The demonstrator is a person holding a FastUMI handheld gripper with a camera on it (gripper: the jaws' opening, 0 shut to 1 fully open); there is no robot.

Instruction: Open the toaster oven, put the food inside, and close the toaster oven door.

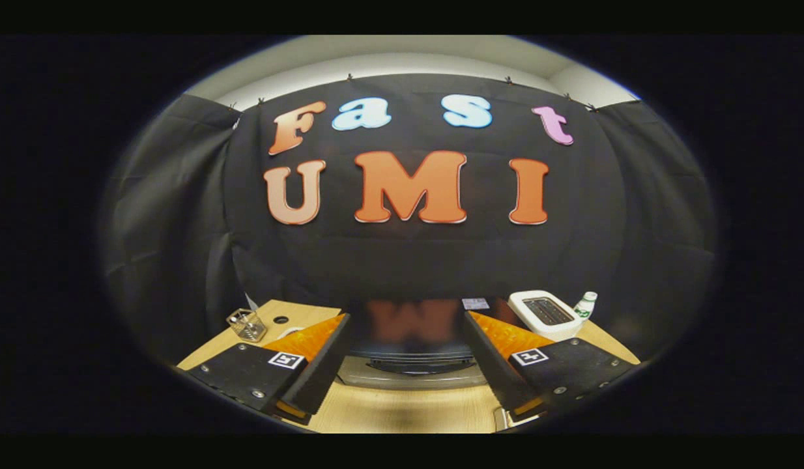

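Toaster oven (412, 355) sits just ahead between wide-open, empty jaws of the gripper (405, 374), its dark glossy top mirroring the wall.

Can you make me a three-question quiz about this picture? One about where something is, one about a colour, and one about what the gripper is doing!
1. Where is the toaster oven?
A. Straight ahead, seen between the two fingers
B. On the floor under the table
C. Behind the small bottle

2. What colour is the pop-up toaster on the wooden table?
A. Red
B. White
C. Blue

3. What is the gripper doing?
A. Squeezing the small bottle
B. Shut tight on nothing
C. Open, with nothing between its fingers

Answers:
1. A, its dark front sits in the gap ahead of the fingers.
2. B, its body is white with a dark slot on top, beside the small bottle.
3. C, the fingers stand wide apart and hold nothing.
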